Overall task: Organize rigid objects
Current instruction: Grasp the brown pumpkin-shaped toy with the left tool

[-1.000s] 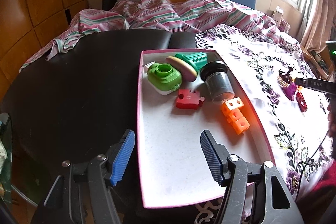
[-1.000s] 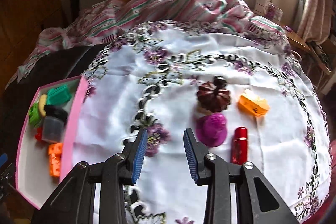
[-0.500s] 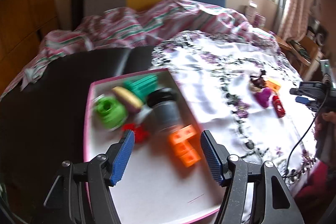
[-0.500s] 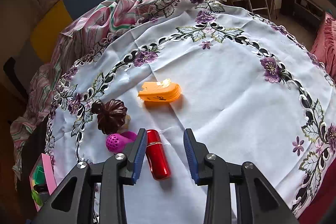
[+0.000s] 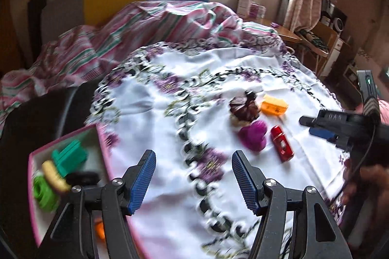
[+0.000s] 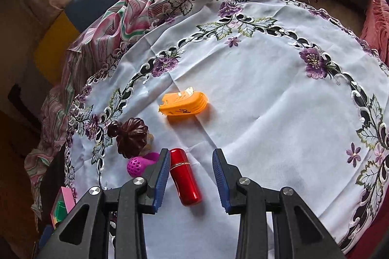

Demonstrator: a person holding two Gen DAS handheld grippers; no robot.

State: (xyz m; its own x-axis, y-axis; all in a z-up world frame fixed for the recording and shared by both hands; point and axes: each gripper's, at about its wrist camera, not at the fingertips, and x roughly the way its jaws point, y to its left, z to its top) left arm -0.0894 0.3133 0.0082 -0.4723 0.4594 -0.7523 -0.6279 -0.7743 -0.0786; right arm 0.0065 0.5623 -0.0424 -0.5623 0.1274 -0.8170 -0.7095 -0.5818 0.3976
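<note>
Tube (image 6: pixel 185 176) beside pumpkin (image 6: pixel 132 137) on tablecloth (image 6: pixel 267 79)

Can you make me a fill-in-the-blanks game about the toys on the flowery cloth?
1. The tube lying between the right gripper's fingers is ____.
2. The flat clip-like thing farther off is ____.
3. The pink-edged box holds a ____ ring beside its wall.

Missing words: red; orange; green

Four loose things lie on the embroidered cloth (image 6: pixel 267 79): one red cylinder (image 6: pixel 186 177), one orange plastic piece (image 6: pixel 184 104), one dark brown ribbed piece (image 6: pixel 132 137) and one magenta perforated piece (image 6: pixel 139 163). One pink-rimmed box (image 5: pixel 32 186) holds five visible things — one green ring (image 5: pixel 42 192), one teal piece (image 5: pixel 69 158), one tan disc (image 5: pixel 54 176), one black cap (image 5: pixel 82 177), one orange bit (image 5: pixel 99 229), mostly hidden.
</note>
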